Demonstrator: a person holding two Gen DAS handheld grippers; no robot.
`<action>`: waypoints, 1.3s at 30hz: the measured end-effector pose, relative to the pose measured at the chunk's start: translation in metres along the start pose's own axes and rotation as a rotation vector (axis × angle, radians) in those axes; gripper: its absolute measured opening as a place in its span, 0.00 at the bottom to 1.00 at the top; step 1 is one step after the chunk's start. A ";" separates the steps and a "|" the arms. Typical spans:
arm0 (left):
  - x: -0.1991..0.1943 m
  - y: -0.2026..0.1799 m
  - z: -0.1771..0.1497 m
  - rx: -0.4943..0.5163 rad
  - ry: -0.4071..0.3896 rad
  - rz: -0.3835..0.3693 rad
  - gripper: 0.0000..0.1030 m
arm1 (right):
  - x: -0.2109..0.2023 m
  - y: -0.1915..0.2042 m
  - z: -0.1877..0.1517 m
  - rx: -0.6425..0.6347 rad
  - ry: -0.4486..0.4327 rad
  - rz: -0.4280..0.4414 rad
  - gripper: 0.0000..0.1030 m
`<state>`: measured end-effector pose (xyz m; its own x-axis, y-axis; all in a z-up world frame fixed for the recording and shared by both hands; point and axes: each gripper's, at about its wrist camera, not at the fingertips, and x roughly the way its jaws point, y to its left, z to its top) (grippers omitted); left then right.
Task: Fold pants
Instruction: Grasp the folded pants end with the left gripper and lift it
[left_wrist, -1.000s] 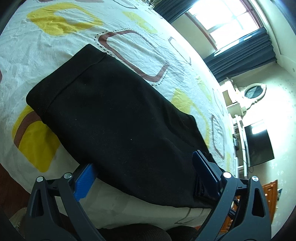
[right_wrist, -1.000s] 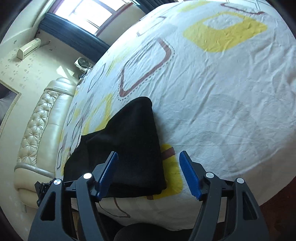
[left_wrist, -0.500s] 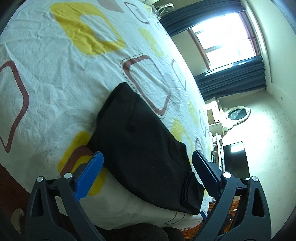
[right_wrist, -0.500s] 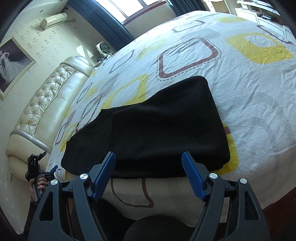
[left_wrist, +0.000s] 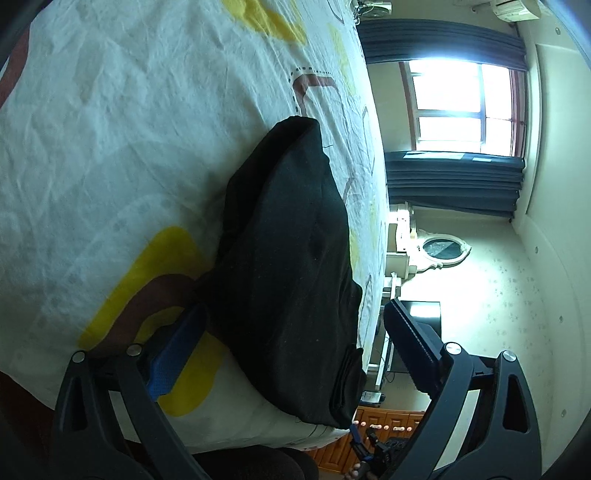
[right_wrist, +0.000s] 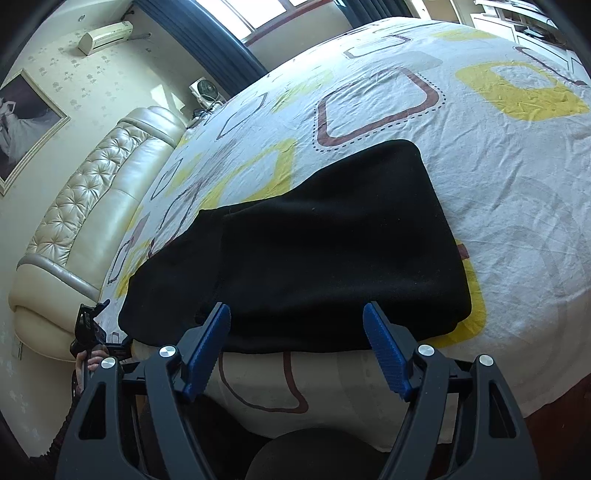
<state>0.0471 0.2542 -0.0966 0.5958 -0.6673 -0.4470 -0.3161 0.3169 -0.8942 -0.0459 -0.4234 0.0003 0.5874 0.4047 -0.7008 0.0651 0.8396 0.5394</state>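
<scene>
Swung sideways since earlier, left gripper (left_wrist: 295, 347) gapes empty; folded pants (right_wrist: 306, 251) lie lengthwise along bed (right_wrist: 517, 192) edge; right gripper (right_wrist: 297, 347) wide, empty.

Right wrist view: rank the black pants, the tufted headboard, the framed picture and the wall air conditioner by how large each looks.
1. black pants, by far the largest
2. tufted headboard
3. framed picture, partly cut off by the lens edge
4. wall air conditioner

The pants lie nearest the camera, so this ranks apparent size only.
</scene>
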 end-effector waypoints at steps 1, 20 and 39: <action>0.000 -0.002 0.000 -0.009 -0.013 -0.023 0.93 | 0.002 -0.001 0.000 0.004 0.004 -0.001 0.71; 0.012 -0.076 -0.015 0.068 -0.048 0.099 0.13 | -0.003 0.000 -0.004 0.026 -0.013 0.009 0.71; 0.181 -0.296 -0.241 0.925 0.159 0.204 0.13 | -0.018 -0.007 0.000 0.085 -0.078 0.003 0.71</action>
<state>0.0709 -0.1226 0.0928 0.4650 -0.6025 -0.6486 0.3455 0.7981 -0.4936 -0.0565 -0.4363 0.0093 0.6488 0.3749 -0.6622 0.1296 0.8031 0.5816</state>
